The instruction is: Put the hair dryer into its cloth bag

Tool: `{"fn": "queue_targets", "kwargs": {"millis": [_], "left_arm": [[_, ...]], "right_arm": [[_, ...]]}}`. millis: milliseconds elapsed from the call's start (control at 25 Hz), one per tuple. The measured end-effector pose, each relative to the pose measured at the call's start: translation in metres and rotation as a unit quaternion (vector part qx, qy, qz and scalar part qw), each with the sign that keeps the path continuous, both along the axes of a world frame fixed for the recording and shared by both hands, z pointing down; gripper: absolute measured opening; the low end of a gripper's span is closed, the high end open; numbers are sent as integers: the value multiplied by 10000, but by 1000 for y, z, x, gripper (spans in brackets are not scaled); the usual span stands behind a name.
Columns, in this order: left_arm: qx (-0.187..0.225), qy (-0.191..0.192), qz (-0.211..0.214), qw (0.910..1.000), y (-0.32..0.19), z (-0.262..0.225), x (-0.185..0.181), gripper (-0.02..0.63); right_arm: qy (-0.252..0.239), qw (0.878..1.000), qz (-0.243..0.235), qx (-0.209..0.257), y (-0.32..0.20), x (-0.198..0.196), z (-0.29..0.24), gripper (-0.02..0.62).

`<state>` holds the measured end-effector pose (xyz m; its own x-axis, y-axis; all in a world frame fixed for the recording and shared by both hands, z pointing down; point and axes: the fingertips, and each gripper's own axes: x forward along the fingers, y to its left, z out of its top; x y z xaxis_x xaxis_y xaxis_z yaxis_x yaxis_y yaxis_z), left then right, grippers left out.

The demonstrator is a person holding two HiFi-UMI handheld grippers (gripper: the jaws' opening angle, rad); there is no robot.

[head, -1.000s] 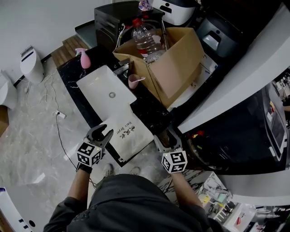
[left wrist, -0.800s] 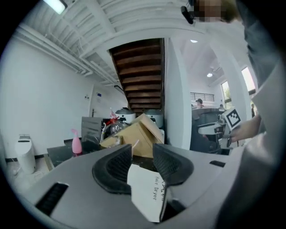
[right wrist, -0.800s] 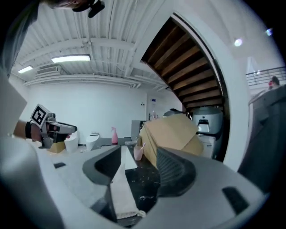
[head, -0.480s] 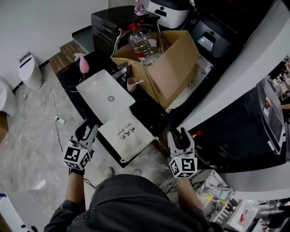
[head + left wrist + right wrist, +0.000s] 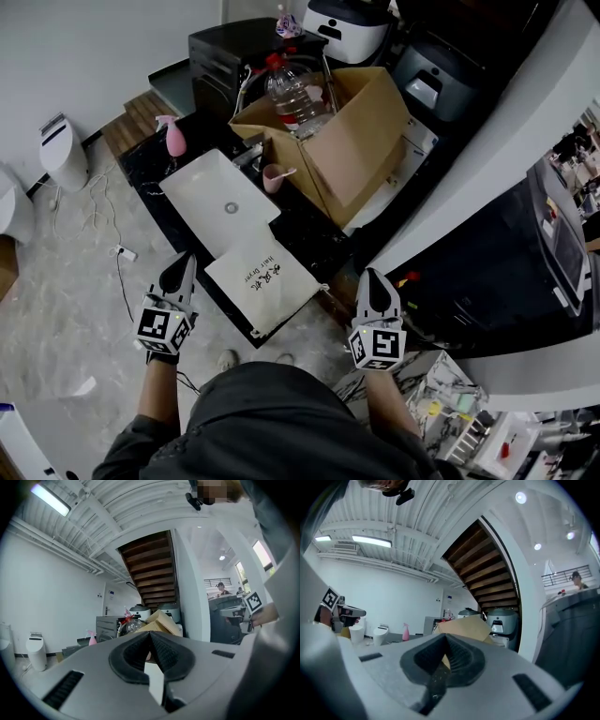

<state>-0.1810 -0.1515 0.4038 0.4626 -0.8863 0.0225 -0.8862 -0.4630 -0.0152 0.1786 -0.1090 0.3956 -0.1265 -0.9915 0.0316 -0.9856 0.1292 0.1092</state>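
Nearest the person, both tools have come up off the work and clamped shut on nothing: the left hand-held gripper [image 5: 185, 262] and the right hand-held gripper [image 5: 368, 277] were standing open beside the cloth bag [image 5: 265, 283] a second ago, and now their pads meet with no fabric between them. The bag lies flat at the near edge of the dark tabletop [image 5: 309, 225], between the two and touched by neither. No hair dryer shows anywhere in the open, so it may already be inside, though the bag doesn't give that away. It reads like a wrap-up or a reset. Further back sit the white sink [image 5: 202, 192] and the cardboard box [image 5: 361, 141].
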Motion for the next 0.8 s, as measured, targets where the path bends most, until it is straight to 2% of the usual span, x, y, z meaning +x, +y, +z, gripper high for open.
{"fn": "queue_targets", "kwargs": {"millis": [800], "left_arm": [[-60,6,-9,10000,9,2,0,2]], "right_arm": [[-94,9998,-147,-21,2,-8,-1,-2]]}}
